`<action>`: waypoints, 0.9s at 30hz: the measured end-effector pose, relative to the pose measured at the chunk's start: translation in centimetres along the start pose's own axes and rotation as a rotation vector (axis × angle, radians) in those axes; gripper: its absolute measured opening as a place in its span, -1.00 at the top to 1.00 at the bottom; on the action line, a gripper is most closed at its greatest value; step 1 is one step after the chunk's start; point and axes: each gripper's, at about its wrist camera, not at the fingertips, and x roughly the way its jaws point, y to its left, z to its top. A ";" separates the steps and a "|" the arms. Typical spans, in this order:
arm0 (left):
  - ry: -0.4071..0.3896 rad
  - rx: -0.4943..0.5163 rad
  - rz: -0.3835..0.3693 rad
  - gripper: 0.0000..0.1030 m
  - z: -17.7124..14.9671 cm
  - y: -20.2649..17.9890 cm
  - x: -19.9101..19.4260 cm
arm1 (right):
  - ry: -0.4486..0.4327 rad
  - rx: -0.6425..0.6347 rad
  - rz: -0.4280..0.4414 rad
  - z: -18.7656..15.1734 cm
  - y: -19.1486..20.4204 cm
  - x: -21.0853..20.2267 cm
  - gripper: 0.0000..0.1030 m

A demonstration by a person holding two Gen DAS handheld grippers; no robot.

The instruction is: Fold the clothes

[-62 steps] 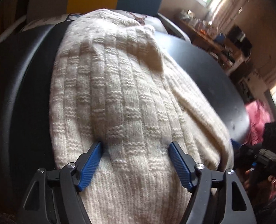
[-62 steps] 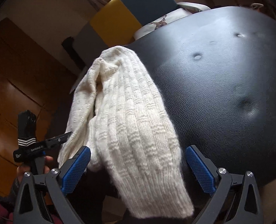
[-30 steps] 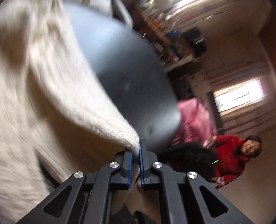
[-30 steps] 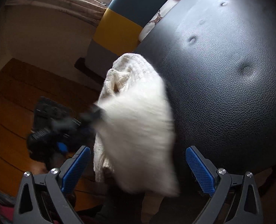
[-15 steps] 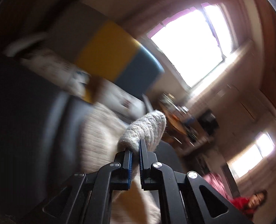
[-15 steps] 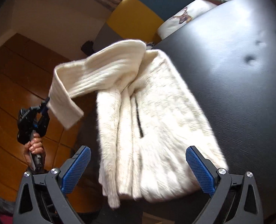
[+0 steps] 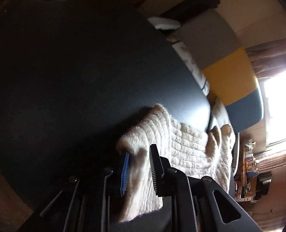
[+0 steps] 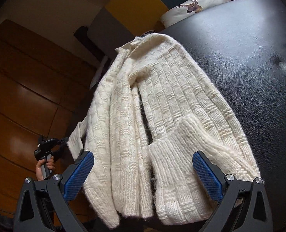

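A cream knitted sweater (image 8: 171, 96) lies on the black padded leather surface (image 8: 249, 48), hem toward me. One sleeve (image 8: 181, 141) is folded across its front. My right gripper (image 8: 143, 174) hovers open over the hem, a finger on each side. The other sleeve (image 8: 75, 137) trails off the left edge to my left gripper (image 8: 62, 142), held by a person's hand (image 8: 45, 166). In the left wrist view that sleeve (image 7: 143, 141) runs between the fingers of my left gripper (image 7: 140, 172). Its jaws stand slightly apart and pinch the knit, with the sweater body (image 7: 191, 148) beyond.
A chair with a grey, yellow and blue back (image 8: 135, 5) and a deer-print cushion (image 8: 193, 5) stand behind the surface. Wooden floor (image 8: 17, 96) lies to the left. A bright window (image 7: 278, 106) and a cluttered shelf (image 7: 249, 164) are at the far right.
The left gripper shut on the sleeve, lifted it and carried it out to the left of the sweater. Its jaws are now wider than half a second ago. The sweater has spread flatter.
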 end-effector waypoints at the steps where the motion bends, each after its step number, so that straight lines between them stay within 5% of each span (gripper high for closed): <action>1: -0.022 0.007 -0.004 0.62 -0.6 -0.1 -0.6 | 0.003 -0.006 -0.003 -0.1 0.2 0.0 -1.00; 4: -0.088 0.039 -0.031 0.61 -3.0 -1.2 -2.6 | 0.004 -0.034 0.002 0.1 1.0 0.2 -1.00; 7: -0.040 0.104 -0.188 0.57 -6.5 -4.2 -2.8 | 0.001 -0.069 -0.005 0.5 1.9 0.5 -1.00; 11: 0.160 0.259 -0.324 0.54 -13.2 -11.1 1.0 | -0.013 -0.075 -0.073 1.5 2.4 1.5 -1.00; 15: 0.403 0.313 -0.426 0.49 -21.3 -17.0 7.0 | -0.020 -0.115 -0.120 2.3 3.1 2.0 -1.00; 18: 0.480 0.300 -0.431 0.42 -25.9 -19.5 9.8 | -0.019 -0.202 -0.191 2.7 4.0 2.5 -1.00; 23: 0.503 0.334 -0.372 0.35 -27.9 -20.8 10.8 | 0.025 -0.309 -0.339 2.8 3.7 4.8 -1.00; 25: 0.483 0.385 -0.346 0.42 -28.4 -21.4 11.0 | 0.037 -0.329 -0.372 2.6 3.4 5.5 -1.00; 27: 0.443 0.432 -0.328 0.73 -28.6 -21.9 10.7 | 0.048 -0.349 -0.406 2.4 3.0 6.3 -1.00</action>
